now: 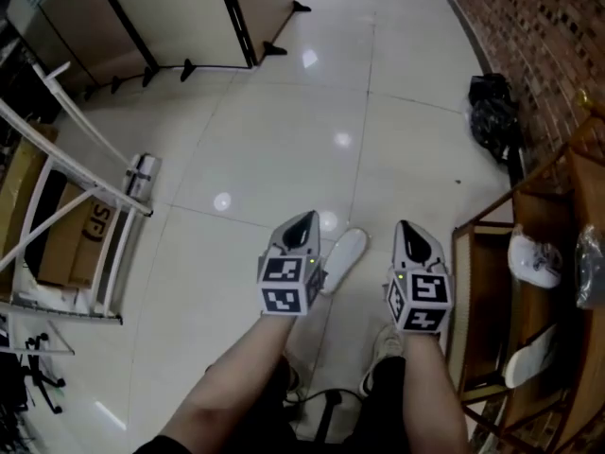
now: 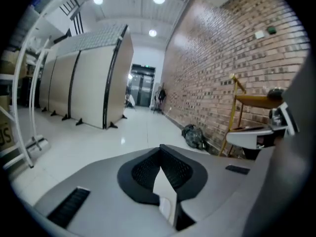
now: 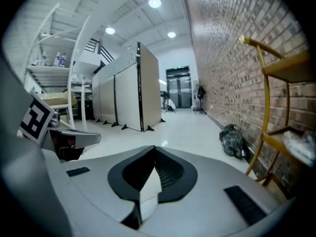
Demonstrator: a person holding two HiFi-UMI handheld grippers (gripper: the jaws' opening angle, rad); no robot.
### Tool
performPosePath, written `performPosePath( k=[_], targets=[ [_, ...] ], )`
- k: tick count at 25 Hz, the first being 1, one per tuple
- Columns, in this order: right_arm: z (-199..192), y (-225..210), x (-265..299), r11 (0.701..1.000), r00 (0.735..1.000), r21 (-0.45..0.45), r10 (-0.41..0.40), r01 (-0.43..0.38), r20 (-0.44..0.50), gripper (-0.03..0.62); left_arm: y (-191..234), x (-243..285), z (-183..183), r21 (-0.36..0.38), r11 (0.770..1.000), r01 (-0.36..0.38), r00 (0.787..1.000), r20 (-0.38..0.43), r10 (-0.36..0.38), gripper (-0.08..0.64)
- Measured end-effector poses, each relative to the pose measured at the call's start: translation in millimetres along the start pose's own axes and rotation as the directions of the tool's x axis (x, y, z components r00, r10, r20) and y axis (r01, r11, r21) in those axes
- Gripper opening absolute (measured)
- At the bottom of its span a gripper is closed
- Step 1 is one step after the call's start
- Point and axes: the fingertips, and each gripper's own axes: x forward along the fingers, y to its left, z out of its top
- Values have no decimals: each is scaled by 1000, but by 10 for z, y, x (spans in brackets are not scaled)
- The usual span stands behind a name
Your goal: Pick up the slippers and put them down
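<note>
One white slipper (image 1: 345,256) lies on the pale tiled floor, far below and between my two raised grippers. My left gripper (image 1: 302,218) has its jaws together with nothing in them; in its own view the left gripper (image 2: 160,151) points level down the hall. My right gripper (image 1: 408,226) is held beside it, also shut and empty, and the right gripper (image 3: 154,151) faces the same way. Two more white slippers sit on the rack at the right, one higher (image 1: 534,260) and one lower (image 1: 527,356).
A wooden and yellow-framed rack (image 1: 470,282) stands against the brick wall at the right. A black bag (image 1: 493,112) lies by that wall. A white metal shelf (image 1: 80,189) with a cardboard box (image 1: 77,239) is at the left. Folding partitions (image 1: 189,17) stand at the back.
</note>
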Motion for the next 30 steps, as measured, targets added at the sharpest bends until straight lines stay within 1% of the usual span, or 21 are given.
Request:
performPosePath(
  k=[2,4,6,8,10,12,13,16,18,22,26,28,30],
  targets=[
    [197,85,-96,999,997,-41,33,-30,66,11,-20,-226,354,37,999,1,993,118,-5,3],
    [398,52,-233,997,991,-65,38,-30,129,11,-84,-418,694,97,995,11,979,199,-30,3],
    [594,-46,-437,997,983,-80,10,5,186,10,-195,-650,963,180,983,33,967,242,-77,3],
    [733,-121,-702,999,975,-41,-24,34,221,10,-308,-900,1187,244,968,49,953,279,-119,3],
    [793,-50,-989,1000,968,14,-26,24,250,11,-387,-1161,1375,254,965,68,930,335,-154,3],
    [815,141,-1247,1000,960,12,-8,5,279,11,-444,-1428,1489,254,964,79,911,374,-173,3],
    [826,240,-1363,1000,959,-3,-1,2,285,11,-474,-1551,1514,265,961,78,908,379,-178,3],
    [912,456,-1663,998,956,-55,12,4,294,11,-538,-1871,1542,297,952,69,914,365,-180,3],
    [1042,506,-1846,998,948,-69,16,6,319,11,-533,-2088,1603,283,957,58,914,370,-165,3],
    [1325,499,-2248,998,923,-65,6,21,385,11,-496,-2501,1683,261,964,37,905,400,-144,3],
    [1418,507,-2585,996,904,-83,17,20,427,10,-465,-2807,1563,244,969,32,908,398,-130,3],
    [1454,507,-2699,997,897,-74,6,30,441,11,-450,-2912,1537,246,969,30,907,400,-129,3],
    [1459,542,-2797,998,896,-58,-3,32,443,9,-449,-3033,1541,234,972,32,902,411,-129,3]
  ],
)
